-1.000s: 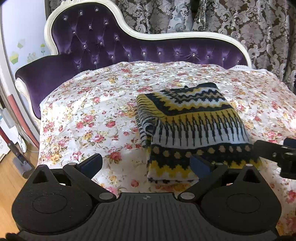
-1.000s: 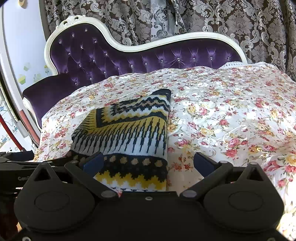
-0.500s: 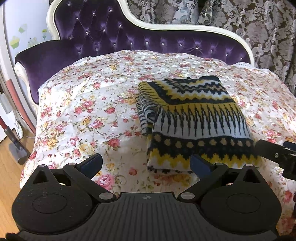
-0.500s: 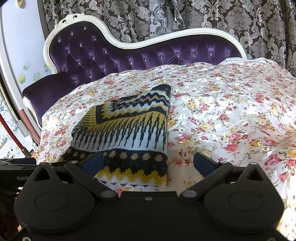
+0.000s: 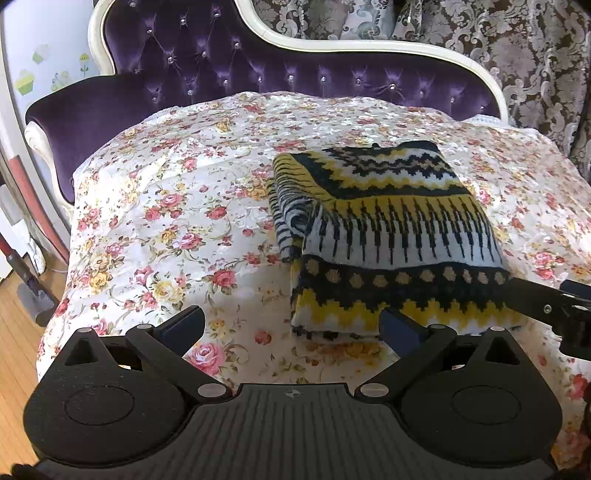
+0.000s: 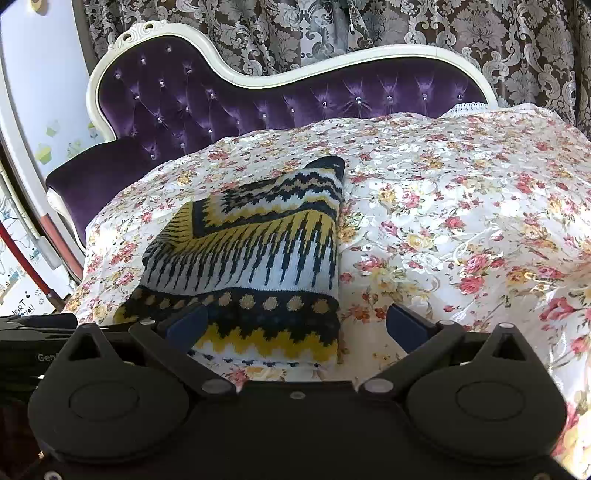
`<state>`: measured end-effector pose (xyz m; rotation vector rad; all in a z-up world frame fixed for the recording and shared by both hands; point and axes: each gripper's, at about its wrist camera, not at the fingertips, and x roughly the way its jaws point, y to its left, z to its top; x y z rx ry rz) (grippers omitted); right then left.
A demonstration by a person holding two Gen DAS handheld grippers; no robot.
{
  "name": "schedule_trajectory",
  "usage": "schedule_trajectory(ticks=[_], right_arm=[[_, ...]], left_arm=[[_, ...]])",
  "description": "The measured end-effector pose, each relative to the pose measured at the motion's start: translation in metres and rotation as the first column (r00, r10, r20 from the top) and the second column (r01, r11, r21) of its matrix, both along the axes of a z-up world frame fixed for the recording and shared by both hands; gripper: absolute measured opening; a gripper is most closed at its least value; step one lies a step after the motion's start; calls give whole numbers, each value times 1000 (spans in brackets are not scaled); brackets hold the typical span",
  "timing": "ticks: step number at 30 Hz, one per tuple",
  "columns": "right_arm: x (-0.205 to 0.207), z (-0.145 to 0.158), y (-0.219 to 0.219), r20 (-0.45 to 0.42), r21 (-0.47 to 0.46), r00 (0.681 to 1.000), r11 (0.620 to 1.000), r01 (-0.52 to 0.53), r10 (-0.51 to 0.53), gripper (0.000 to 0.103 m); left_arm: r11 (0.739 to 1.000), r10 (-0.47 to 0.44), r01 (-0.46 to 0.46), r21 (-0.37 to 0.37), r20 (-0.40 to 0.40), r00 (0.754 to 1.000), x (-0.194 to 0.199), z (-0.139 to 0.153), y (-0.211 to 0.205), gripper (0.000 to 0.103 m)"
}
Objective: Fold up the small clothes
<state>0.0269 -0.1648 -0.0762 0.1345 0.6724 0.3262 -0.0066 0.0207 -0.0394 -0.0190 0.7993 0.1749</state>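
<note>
Room: a purple tufted sofa (image 5: 229,74) with a cream frame stands before patterned grey curtains (image 6: 424,29); a floral sheet (image 5: 155,229) covers the seat.
Left tool: the left tool (image 5: 291,328), at the bottom of its own view, has its fingers spread wide with nothing between them, over bare sheet; its right blue pad (image 5: 399,328) overlaps the sweater's near edge in the picture, contact not clear.
Right tool: the right tool (image 6: 295,325) is also spread wide and holds nothing; the sweater's near right corner lies between its fingers in the picture.
Sweater: the folded sweater (image 5: 384,236), knitted in navy, yellow and white zigzags, lies flat on the sheet, right of centre in the left view and left of centre in the right view.
Edges: a wooden floor (image 5: 14,354) shows at lower left in the left view.
</note>
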Motion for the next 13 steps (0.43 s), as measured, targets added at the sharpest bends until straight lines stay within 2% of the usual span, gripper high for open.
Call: schedule_trajectory(ticks=[13], right_arm=[[1, -2, 1, -5, -2, 1000, 1000, -3, 3, 103]], left_arm=[[1000, 1, -1, 2, 1, 1000, 1, -1, 1, 102]])
